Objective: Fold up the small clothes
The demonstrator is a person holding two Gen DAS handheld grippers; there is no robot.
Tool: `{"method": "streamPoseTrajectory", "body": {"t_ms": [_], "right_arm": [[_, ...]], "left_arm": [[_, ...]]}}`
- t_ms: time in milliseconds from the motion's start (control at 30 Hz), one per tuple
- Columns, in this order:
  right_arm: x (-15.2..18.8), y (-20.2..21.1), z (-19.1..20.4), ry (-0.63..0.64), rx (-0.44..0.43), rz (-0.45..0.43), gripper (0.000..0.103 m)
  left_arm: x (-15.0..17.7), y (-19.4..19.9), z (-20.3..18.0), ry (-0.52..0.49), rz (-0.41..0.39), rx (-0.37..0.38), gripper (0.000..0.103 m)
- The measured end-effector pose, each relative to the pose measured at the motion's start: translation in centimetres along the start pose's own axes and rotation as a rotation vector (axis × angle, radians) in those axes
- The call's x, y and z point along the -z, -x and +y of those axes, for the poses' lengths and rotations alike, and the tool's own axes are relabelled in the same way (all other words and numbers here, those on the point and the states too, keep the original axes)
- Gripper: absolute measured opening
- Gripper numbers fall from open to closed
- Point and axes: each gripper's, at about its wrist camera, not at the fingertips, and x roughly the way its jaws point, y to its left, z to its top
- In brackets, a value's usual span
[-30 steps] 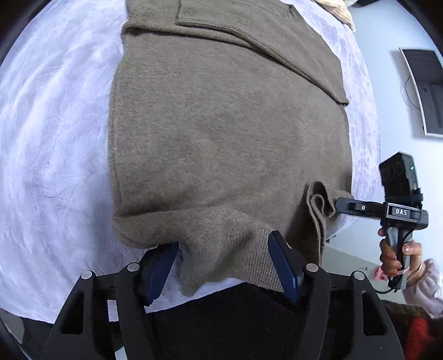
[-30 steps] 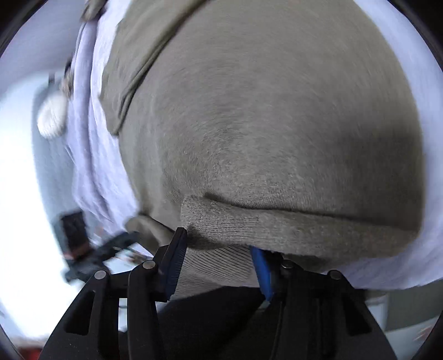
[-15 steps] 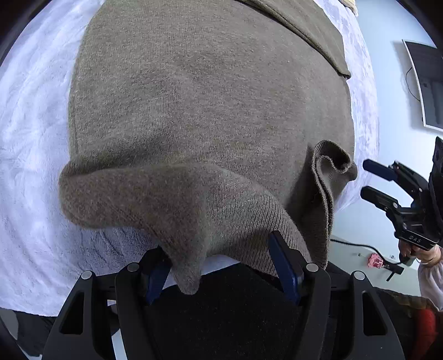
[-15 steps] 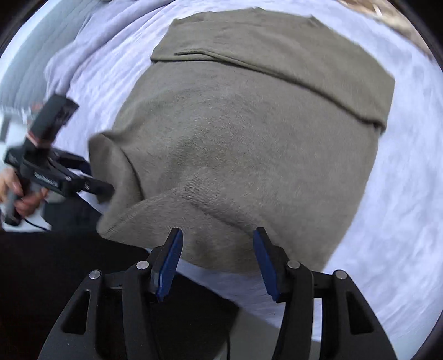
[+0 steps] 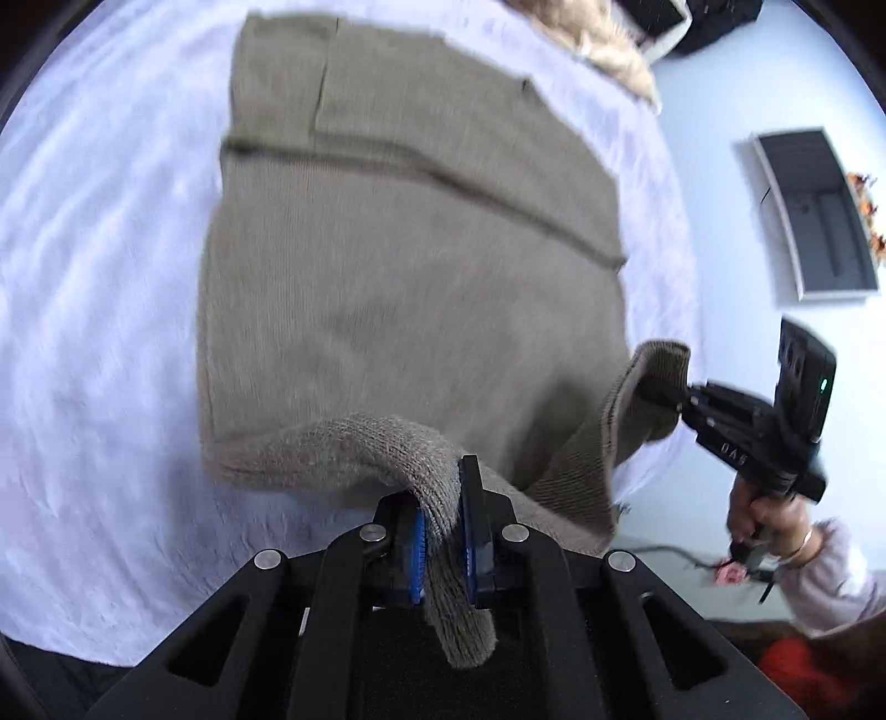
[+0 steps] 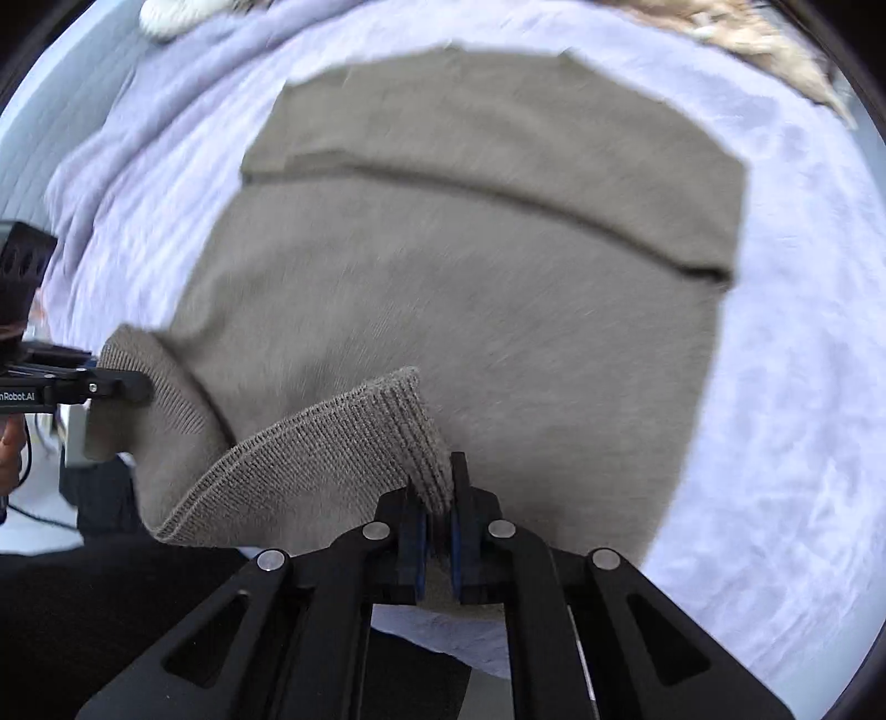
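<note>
An olive-brown knit sweater [image 5: 410,266] lies on a white bedcover [image 5: 99,332], its sleeves folded across the far part. It fills the right wrist view too [image 6: 470,277]. My left gripper [image 5: 443,531] is shut on the near left corner of the ribbed hem and holds it lifted. My right gripper [image 6: 437,526] is shut on the near right hem corner, also lifted. Each gripper shows in the other's view, the right one [image 5: 659,396] and the left one [image 6: 133,387], pinching its corner.
The bedcover [image 6: 786,387] spreads around the sweater. A tan fluffy item [image 5: 609,50] lies at the far edge of the bed. A dark wall panel [image 5: 814,216] is at the right. The near bed edge is just below both grippers.
Both grippers have closed on the hem corners, which were loose between open jaws before. They have lifted the hem off the bed.
</note>
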Motion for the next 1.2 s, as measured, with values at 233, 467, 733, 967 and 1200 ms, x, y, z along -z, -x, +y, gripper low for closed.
{"method": "streamPoseTrajectory", "body": {"t_ms": [233,467,733,967,1200], "right_arm": [[-6.1,7.1,-4.2,-0.067,0.146,-0.258,0.006],[-13.5,6.7,-7.5,-0.076,0.201,-0.328,0.006],[-19.2,-1.1,-11.6,-0.155,0.164,-0.244,0.006],[-20.6,-6.7,-13.5,-0.213,0.141,-0.175,0.006],[-21.0,-7.8,-14.4,-0.228,0.141,-0.151,0.006]], "left_arm": [[-8.0,5.0,-0.8,-0.012,-0.213,0.025,0.011],[-17.2,4.0,-1.5,-0.025,-0.306,0.006,0.011],[-22.8,-1.7,1.9,0.058,-0.260,-0.101,0.011],[-23.3,-3.5,3.0,0.090,-0.234,-0.160,0.012],[-22.1,-0.8,1.3,0.030,-0.241,-0.205,0.017]]}}
